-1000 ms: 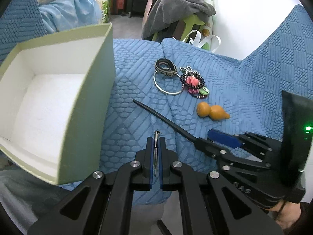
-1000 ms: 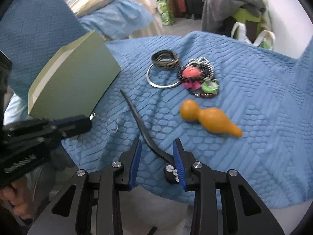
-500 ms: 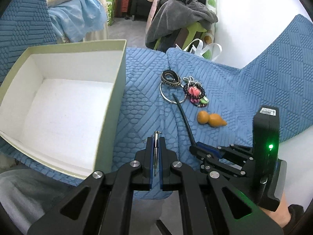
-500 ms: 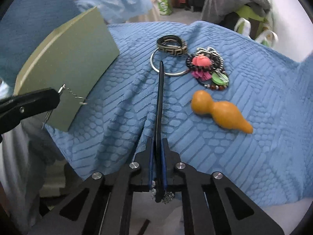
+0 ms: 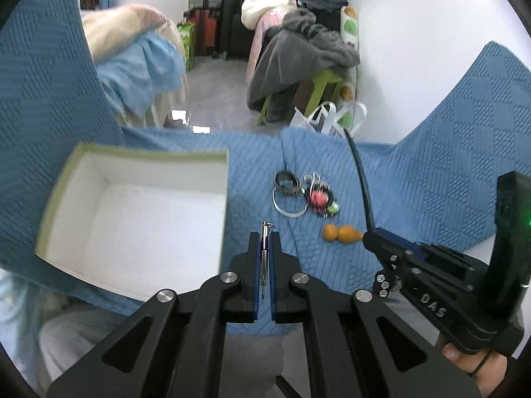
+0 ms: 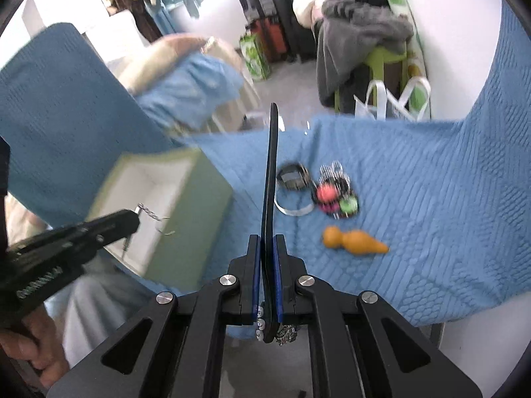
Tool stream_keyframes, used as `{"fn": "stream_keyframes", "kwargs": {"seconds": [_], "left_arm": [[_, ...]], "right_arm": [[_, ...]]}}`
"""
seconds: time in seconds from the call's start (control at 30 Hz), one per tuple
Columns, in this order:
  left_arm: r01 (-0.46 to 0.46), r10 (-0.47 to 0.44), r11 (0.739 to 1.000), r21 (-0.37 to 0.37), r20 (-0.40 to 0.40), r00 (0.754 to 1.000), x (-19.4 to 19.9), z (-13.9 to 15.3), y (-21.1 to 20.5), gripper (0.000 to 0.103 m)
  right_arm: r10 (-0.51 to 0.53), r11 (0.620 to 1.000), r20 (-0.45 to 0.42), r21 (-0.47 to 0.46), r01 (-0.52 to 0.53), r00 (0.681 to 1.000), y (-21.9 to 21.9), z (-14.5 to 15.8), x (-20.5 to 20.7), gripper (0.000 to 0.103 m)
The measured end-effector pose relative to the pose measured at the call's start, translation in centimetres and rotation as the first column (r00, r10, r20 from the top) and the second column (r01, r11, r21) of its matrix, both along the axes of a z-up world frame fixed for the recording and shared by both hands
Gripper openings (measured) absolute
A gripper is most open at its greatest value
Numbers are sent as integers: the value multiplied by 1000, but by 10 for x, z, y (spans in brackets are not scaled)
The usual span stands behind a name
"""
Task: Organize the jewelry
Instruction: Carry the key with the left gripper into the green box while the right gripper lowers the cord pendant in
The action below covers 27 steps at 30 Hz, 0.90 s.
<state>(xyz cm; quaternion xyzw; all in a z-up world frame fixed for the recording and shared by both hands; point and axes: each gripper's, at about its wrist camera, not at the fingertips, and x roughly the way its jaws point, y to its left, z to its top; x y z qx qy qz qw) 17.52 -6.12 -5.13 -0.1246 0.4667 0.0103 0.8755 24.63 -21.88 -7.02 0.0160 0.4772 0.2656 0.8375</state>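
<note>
Open box (image 5: 132,219): pale green outside, white inside, nothing visible in it; sits at the left on the blue quilted cover (image 5: 431,192).

Left claw (image 5: 264,245): blue pads pressed together on a thin silver metal piece (image 5: 264,232) with a small loop at its tip. In the right wrist view a short silver chain (image 6: 151,215) with a hook end hangs from this claw in front of the box; a hand grips the tool at the lower left edge.

Patterned band (image 5: 287,182): dark ring-shaped bracelet lying on the cover to the right of the box, overlapping the upper rim of the silver bangle (image 5: 288,206).

Silver bangle: thin plain hoop, flat on the cover, just beside the beaded cluster.

Beaded cluster (image 5: 320,197): dark beads with a pink flower and a green piece; blurred, details unclear.

Orange gourd charm (image 5: 341,233): lies on its side on the cover, nearer the camera than the cluster and apart from it.

Black hair stick (image 6: 272,179): long, slim, slightly curved; held lifted off the cover, tip pointing away from the camera. Its ornamented end, with small pale beads, shows behind the pads.

Right claw (image 6: 266,255): blue pads clamped on the hair stick near its decorated end; a hand holds the tool at the lower right of the left wrist view.

Background: green stool (image 5: 318,89) piled with grey clothing, white bag (image 5: 327,117), suitcases, white wall.
</note>
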Motion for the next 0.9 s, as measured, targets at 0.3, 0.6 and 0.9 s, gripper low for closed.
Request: {"fn": "stream_keyframes", "kwargs": {"seconds": [0.3,0.6,0.9], "left_arm": [[-1,-3,999,43,84,996,-8,69,30,4],[-43,36,998,54,125,992,-23,93,81,4],[-119,111,990,72,102,989,-29,75,134,4]], "right_arm": [[9,998,141,62,-18,990,28,84,-13,6],[58,994,237,75,-78,970,82,128,-23,6],[117,990,190,61,-131,975,136,104,-22,6]]}}
